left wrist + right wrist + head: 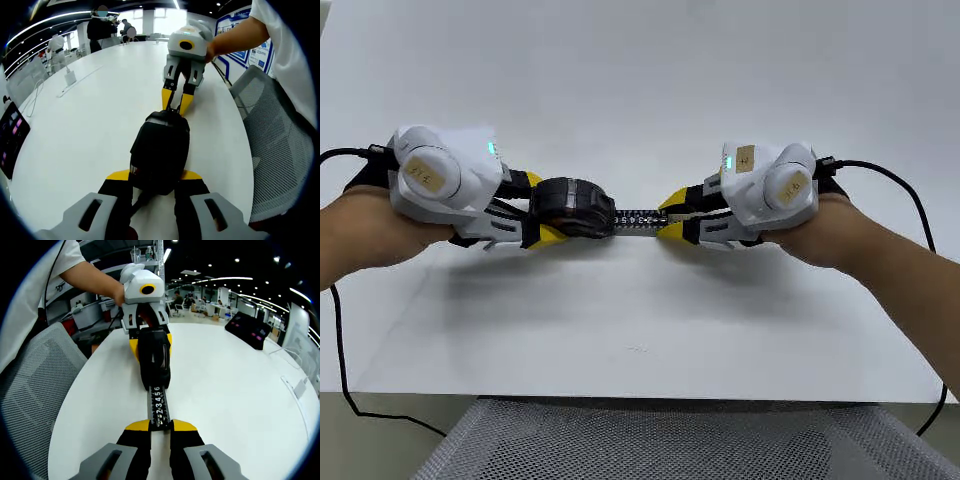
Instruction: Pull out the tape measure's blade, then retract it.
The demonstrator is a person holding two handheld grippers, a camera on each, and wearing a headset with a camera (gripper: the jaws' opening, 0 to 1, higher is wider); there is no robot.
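Observation:
A black tape measure (pixel 572 207) hangs a little above the white table, with my left gripper (pixel 546 210) shut on its case (pixel 160 150). A short stretch of blade (pixel 638 219) with printed numbers runs out of the case to the right. My right gripper (pixel 669 215) is shut on the blade's end (pixel 159 412), its yellow fingertips (pixel 185 425) pinching it from both sides. In the right gripper view the case (pixel 154 356) sits straight ahead with the left gripper (pixel 150 345) behind it. The right gripper (pixel 177 101) faces me in the left gripper view.
The white table (pixel 640 320) stretches wide on all sides; its front edge lies close to me. A grey mesh chair (pixel 650 440) stands below that edge. Black cables (pixel 905 195) trail from both grippers. People stand at the table's far end (pixel 102 25).

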